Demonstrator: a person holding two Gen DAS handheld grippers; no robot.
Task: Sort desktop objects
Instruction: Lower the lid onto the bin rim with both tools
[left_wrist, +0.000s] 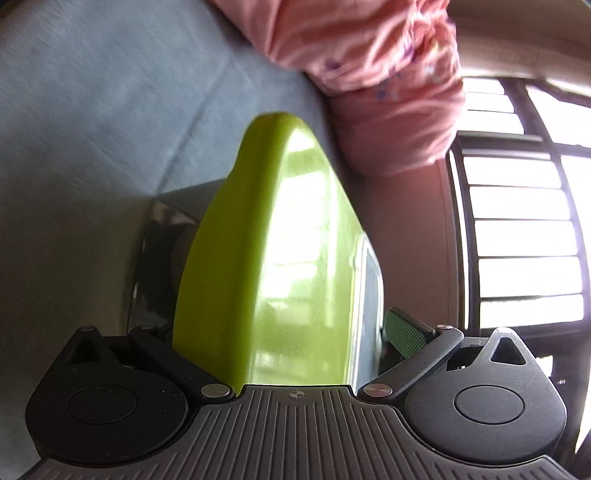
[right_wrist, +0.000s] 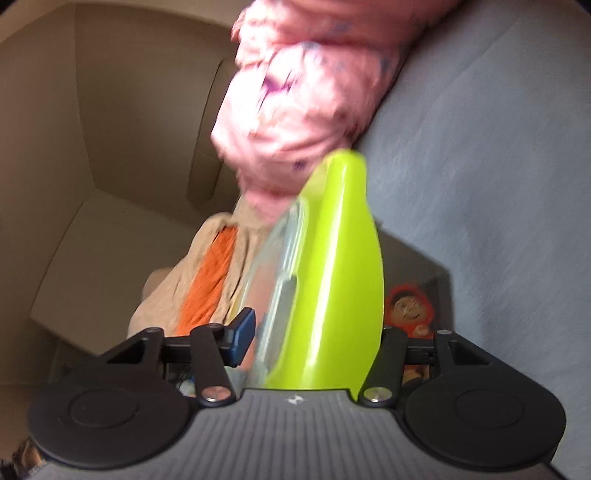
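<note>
Left tool (left_wrist: 280, 328) clamped on green box (left_wrist: 258, 258); right tool (right_wrist: 314, 332) clamped on same box (right_wrist: 332, 277), opposite end.

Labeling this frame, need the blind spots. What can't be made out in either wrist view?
- Left wrist: lime-green container hides the left jaw pad and the dark thing behind it.
- Right wrist: container covers the right pad; pink sleeve is blurred.
- Red figurine: partly hidden.

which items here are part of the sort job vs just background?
In play:
- lime-green lid, clamped from both sides
- left gripper
- right gripper

Background:
- pink sleeve
- grey cloth
- window grille
- cardboard box
- red-hooded figurine
</note>
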